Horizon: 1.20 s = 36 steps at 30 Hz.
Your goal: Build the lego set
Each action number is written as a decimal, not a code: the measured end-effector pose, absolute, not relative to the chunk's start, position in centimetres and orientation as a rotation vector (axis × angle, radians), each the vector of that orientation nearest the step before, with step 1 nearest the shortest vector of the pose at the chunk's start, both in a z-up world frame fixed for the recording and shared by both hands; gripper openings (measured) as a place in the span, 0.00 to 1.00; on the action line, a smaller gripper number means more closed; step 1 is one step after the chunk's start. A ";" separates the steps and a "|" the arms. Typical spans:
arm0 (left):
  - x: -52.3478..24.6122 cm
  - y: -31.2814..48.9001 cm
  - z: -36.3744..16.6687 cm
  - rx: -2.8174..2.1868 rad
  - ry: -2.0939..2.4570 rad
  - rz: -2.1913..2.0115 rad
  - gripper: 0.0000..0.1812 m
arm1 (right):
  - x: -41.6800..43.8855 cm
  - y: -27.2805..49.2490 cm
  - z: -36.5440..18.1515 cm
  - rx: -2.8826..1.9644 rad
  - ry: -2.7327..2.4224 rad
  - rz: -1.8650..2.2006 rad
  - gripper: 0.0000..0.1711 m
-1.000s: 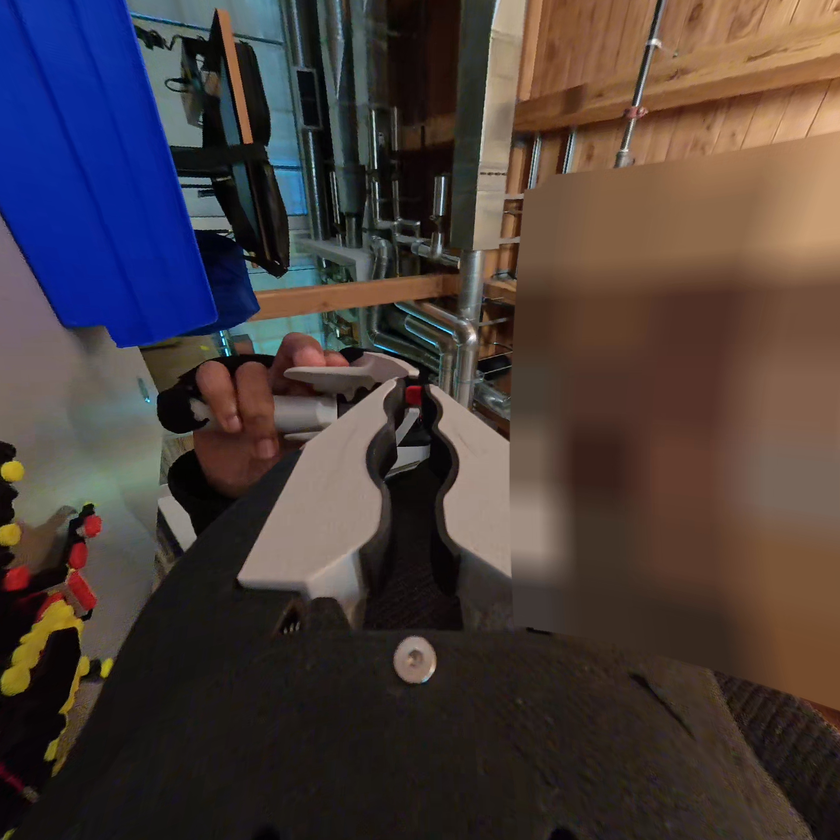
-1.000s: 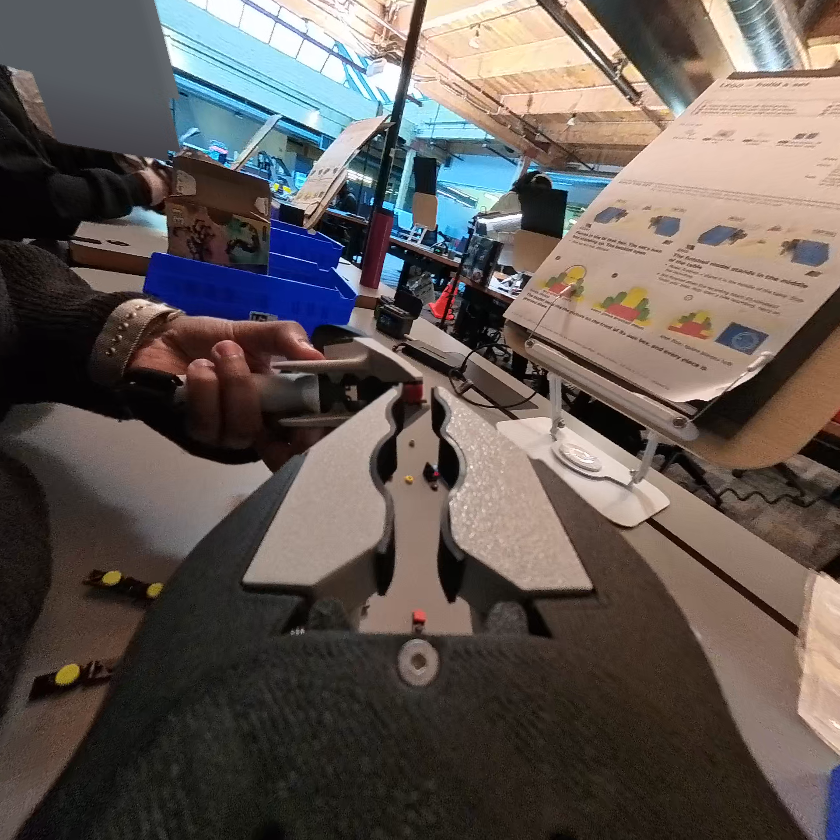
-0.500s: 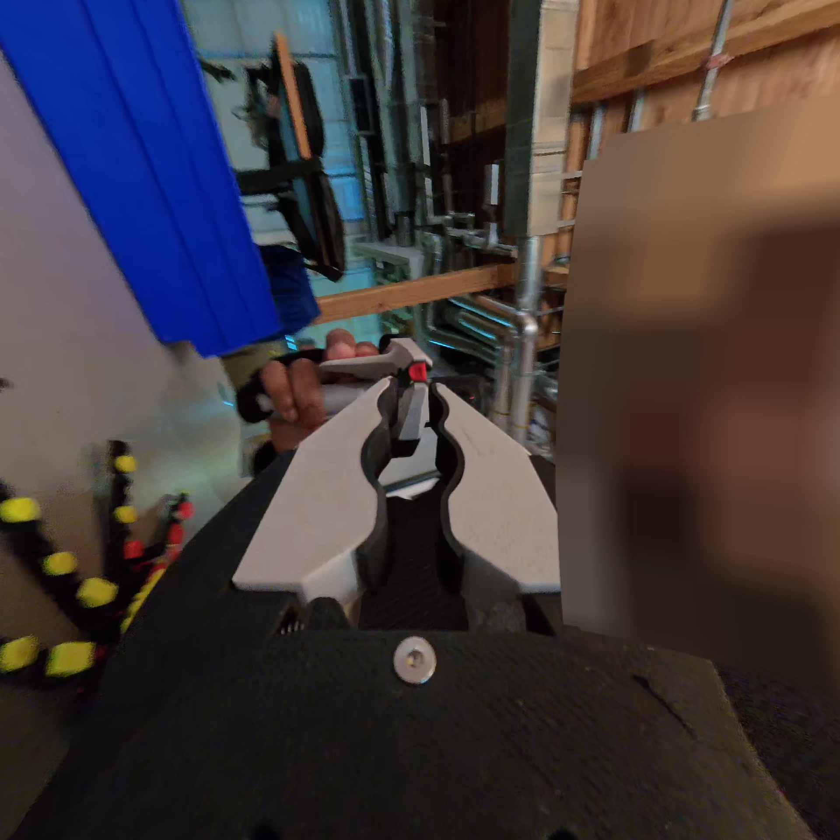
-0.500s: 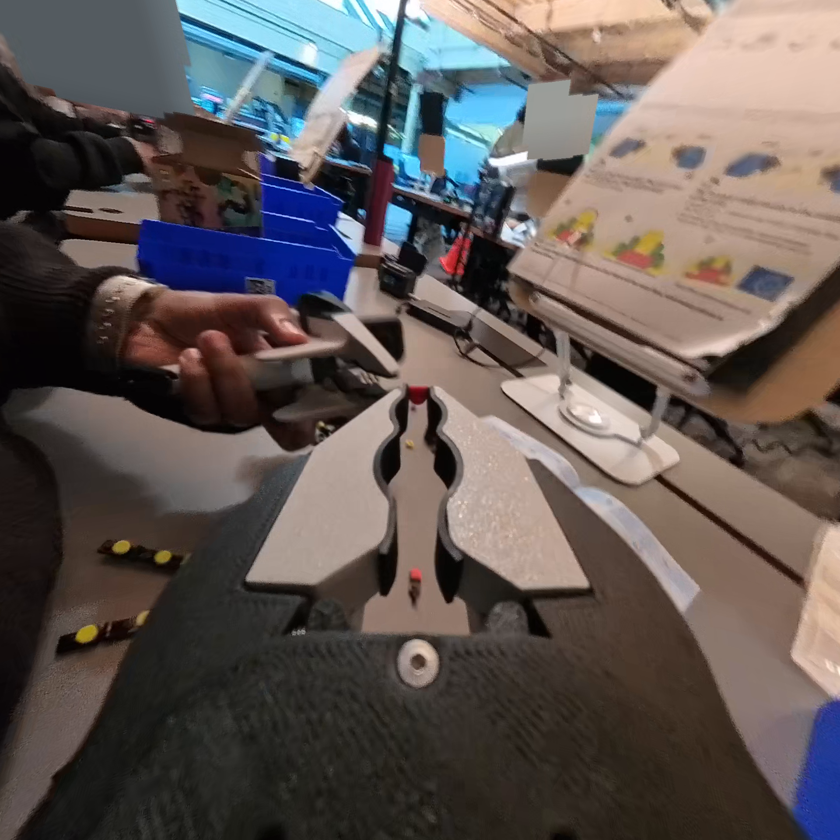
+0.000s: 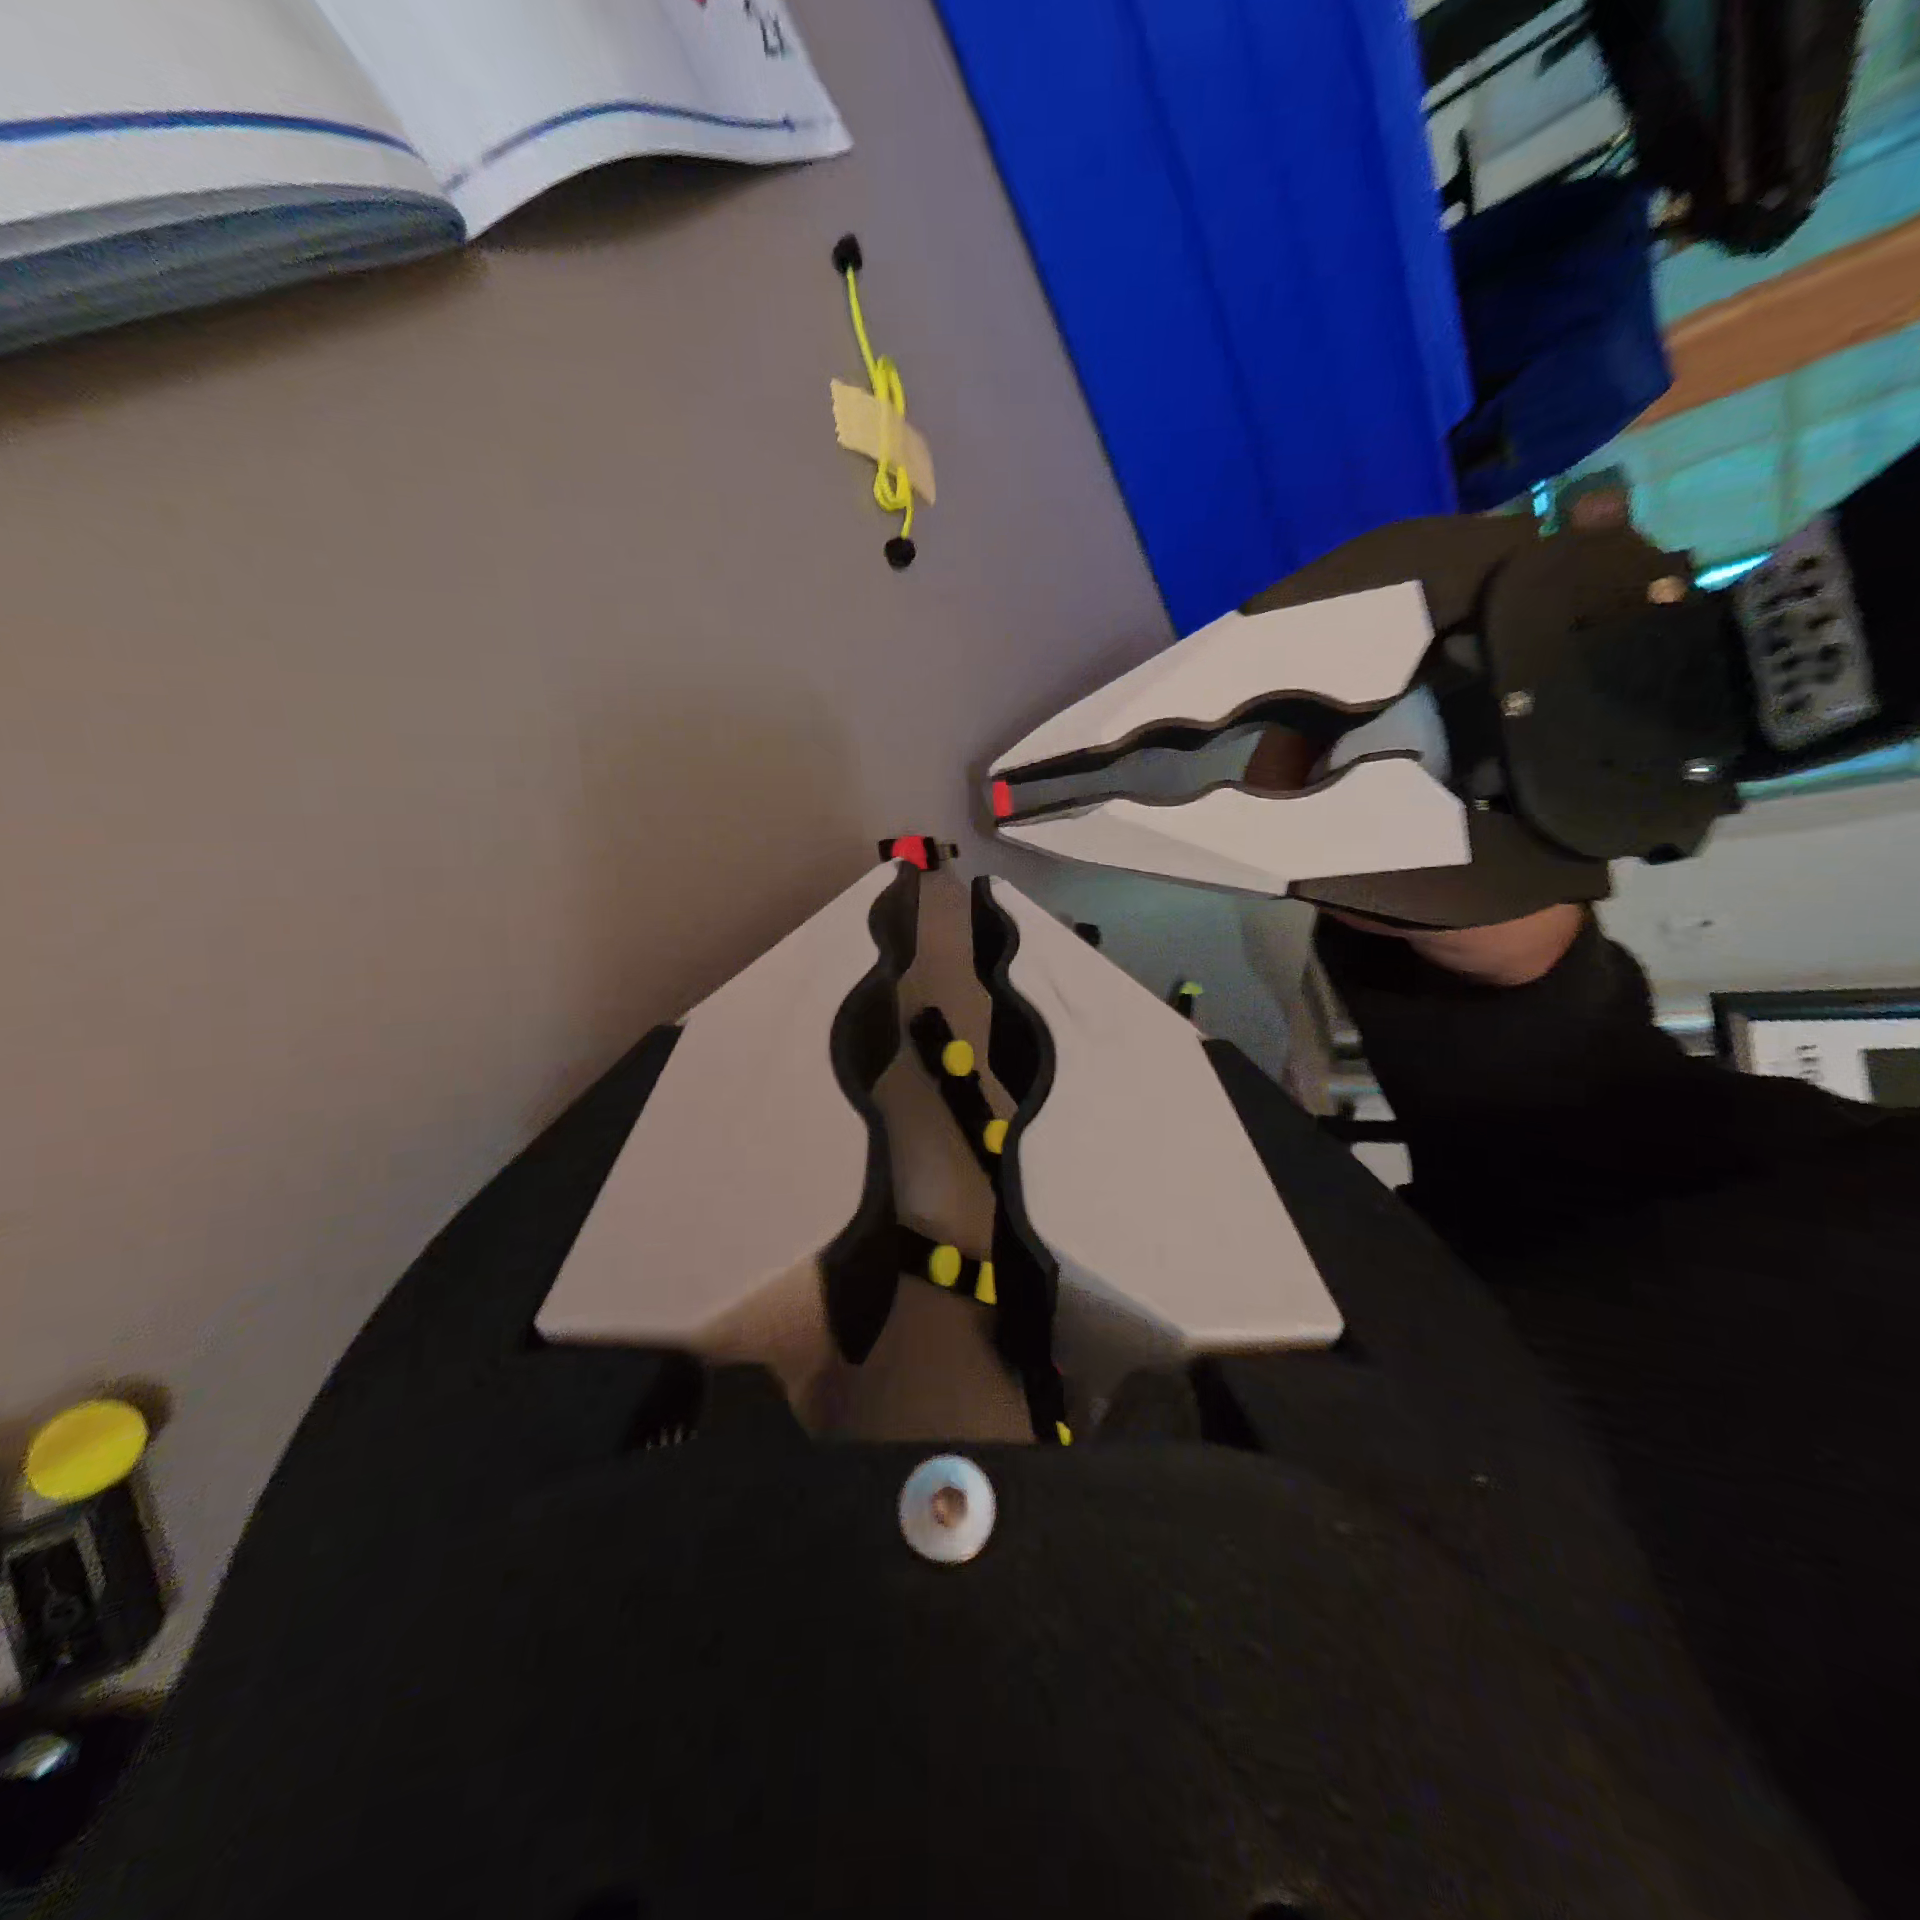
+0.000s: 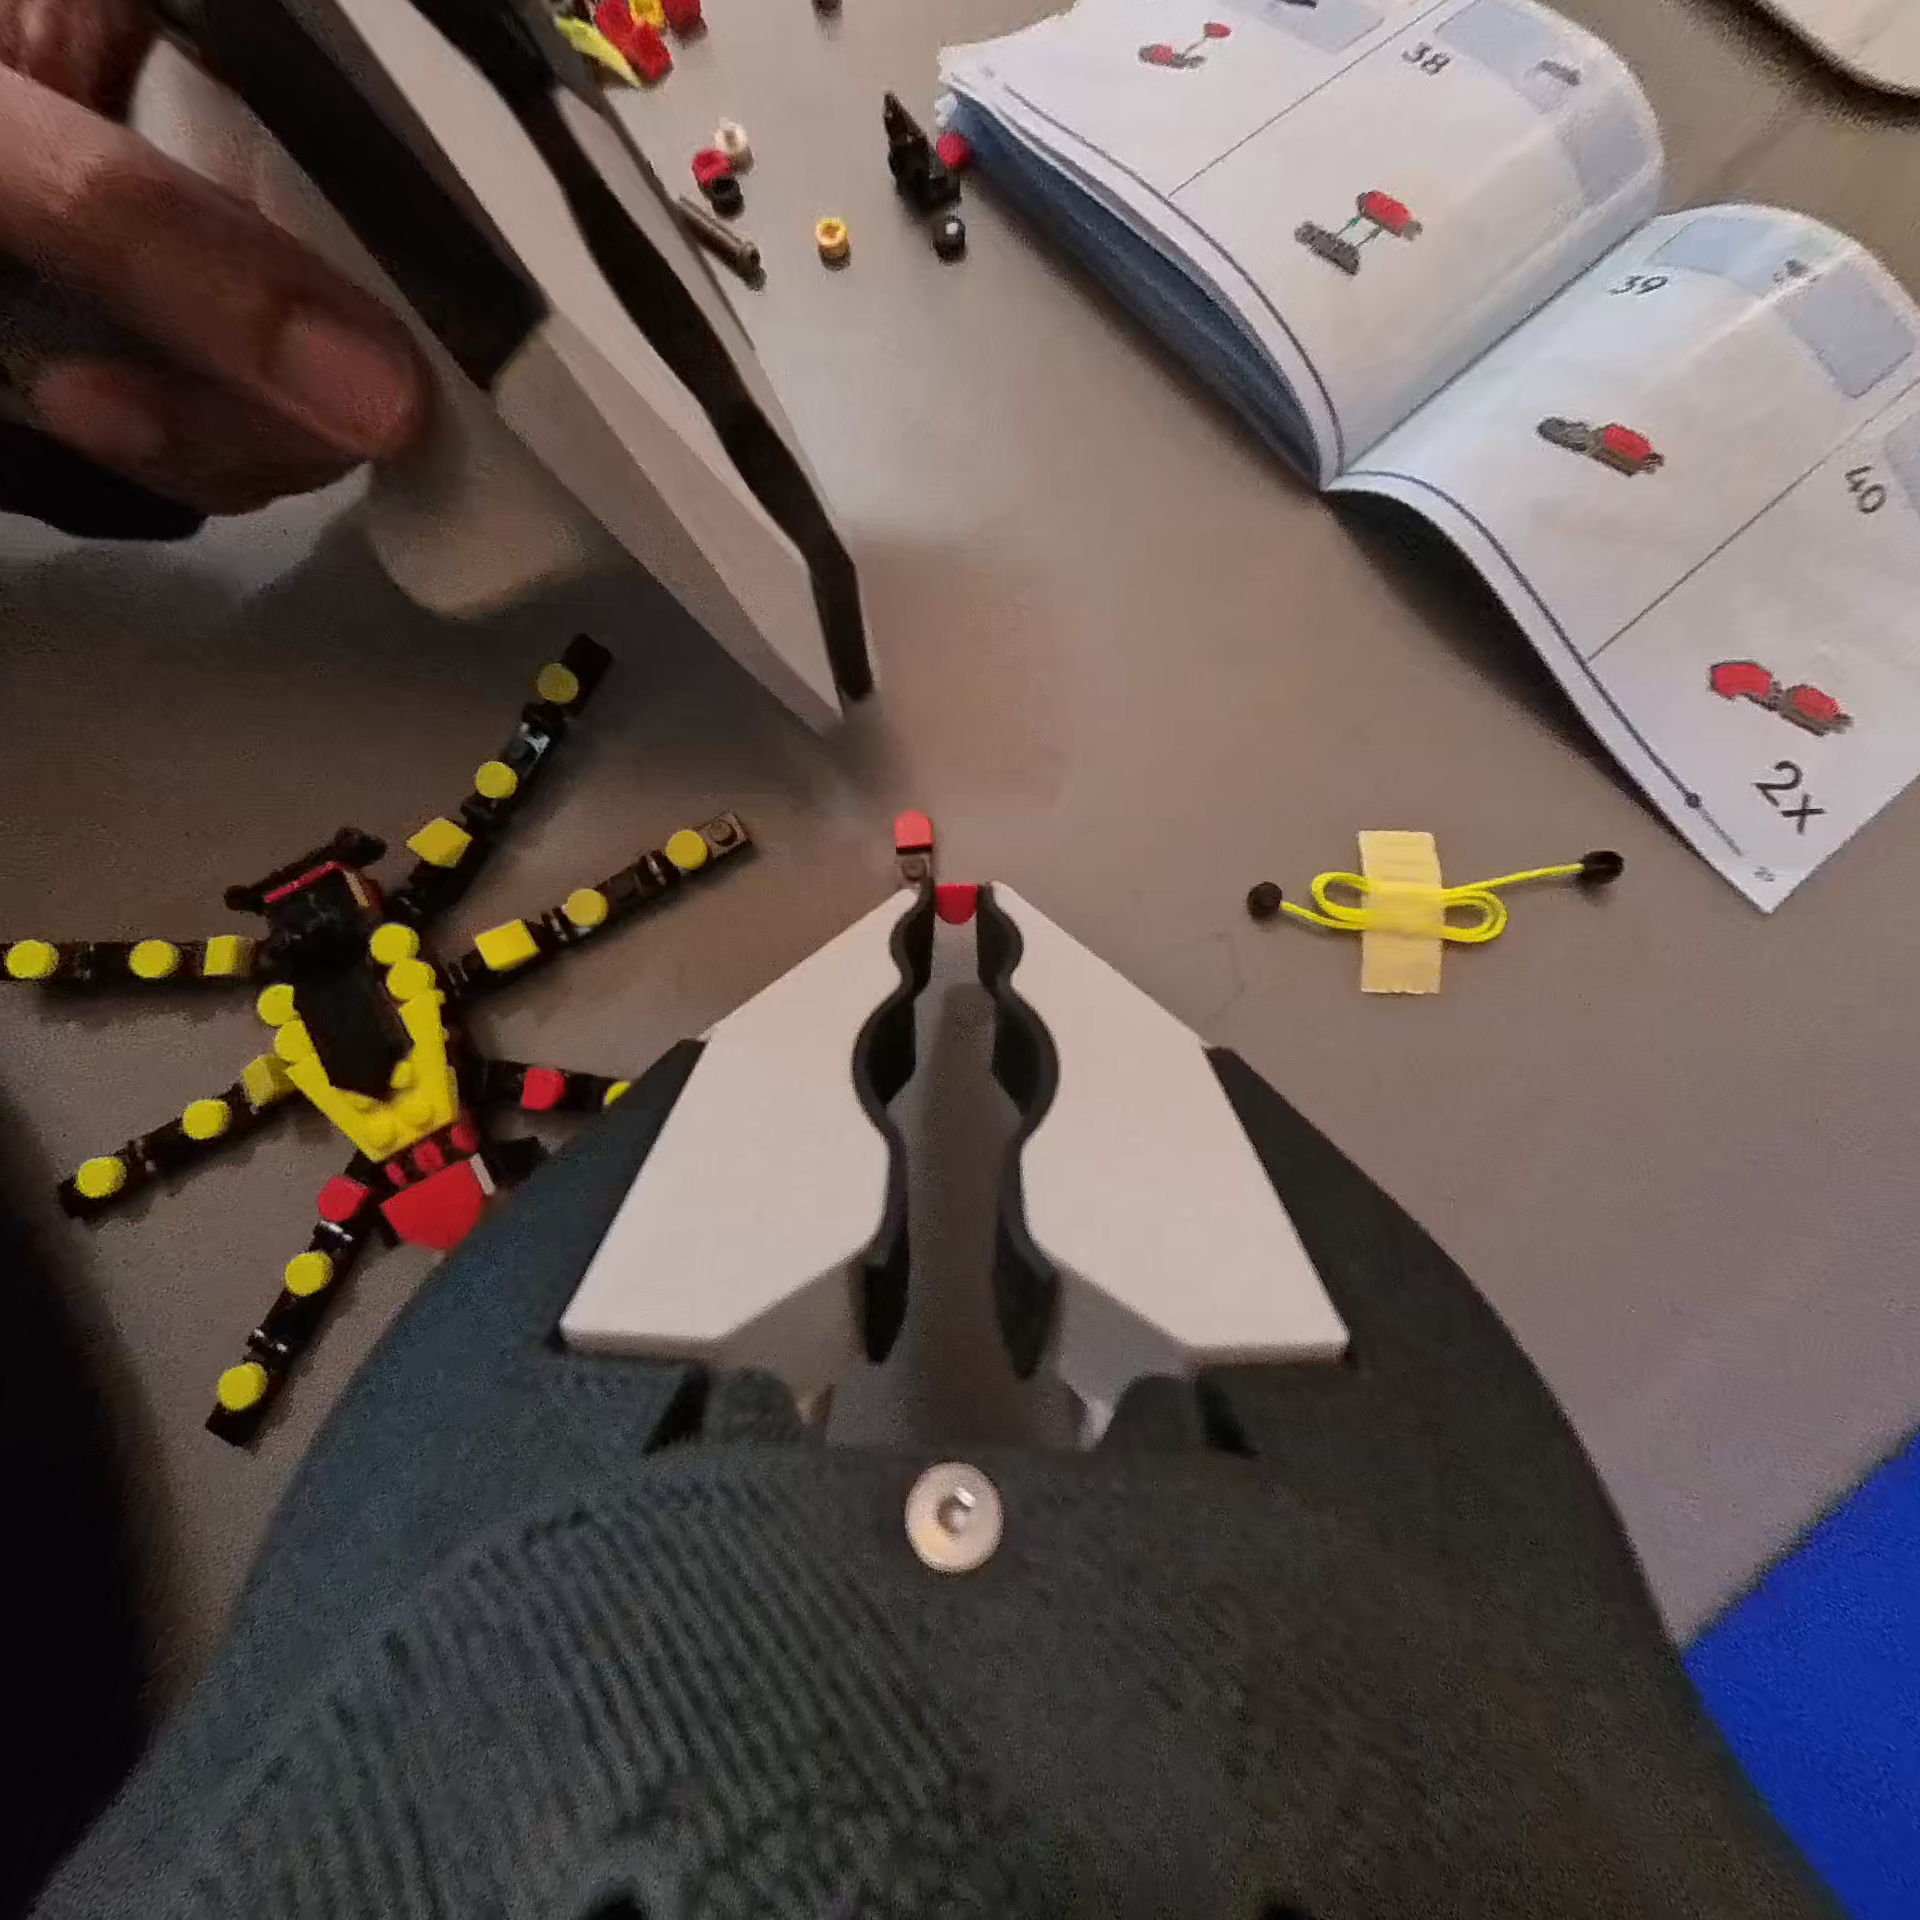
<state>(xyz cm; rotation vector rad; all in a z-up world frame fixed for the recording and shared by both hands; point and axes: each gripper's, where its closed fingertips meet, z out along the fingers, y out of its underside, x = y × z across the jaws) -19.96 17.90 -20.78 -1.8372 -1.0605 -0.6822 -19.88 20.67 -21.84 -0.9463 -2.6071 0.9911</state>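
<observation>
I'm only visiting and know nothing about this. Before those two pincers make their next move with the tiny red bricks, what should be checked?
1. The right gripper has hold of its small red brick: ok, it is pinched at the very tips.
2. The red-and-black piece is on the table within reach: ok, it lies just ahead of those tips.
3. The left gripper is free: ok, its jaws are slightly apart with nothing between them.
4. The left gripper steadies that piece: cannot tell, since it is close but contact is unclear.
5. The spider model is out of the way: ok, it lies apart from the piece.
6. The two bricks are lined up: cannot tell.
</observation>
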 end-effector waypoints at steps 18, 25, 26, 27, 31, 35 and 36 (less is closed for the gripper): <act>-19.5 19.6 -22.7 -1.966 -1.024 -0.670 0.00 | -19.8 19.4 -23.2 -0.917 -2.710 0.902 0.03; -19.4 19.7 -22.6 -1.975 -1.010 -0.685 0.00 | -19.9 19.4 -23.2 -0.913 -2.716 0.908 0.04; -19.2 19.8 -22.6 -1.977 -1.008 -0.692 0.00 | -19.8 19.4 -23.2 -0.911 -2.718 0.909 0.04; -19.2 19.8 -22.6 -1.979 -1.005 -0.697 0.00 | -19.8 19.4 -23.2 -0.904 -2.721 0.904 0.04; -19.5 19.7 -22.5 -1.972 -1.020 -0.694 0.00 | -19.8 19.4 -23.3 -0.871 -2.727 0.869 0.04; -20.2 19.1 -22.6 -1.982 -1.042 -0.650 0.04 | -19.8 19.3 -23.3 -0.867 -2.732 0.876 0.04; -20.2 19.1 -22.6 -1.988 -1.043 -0.648 0.05 | -19.8 19.3 -23.3 -0.866 -2.732 0.878 0.04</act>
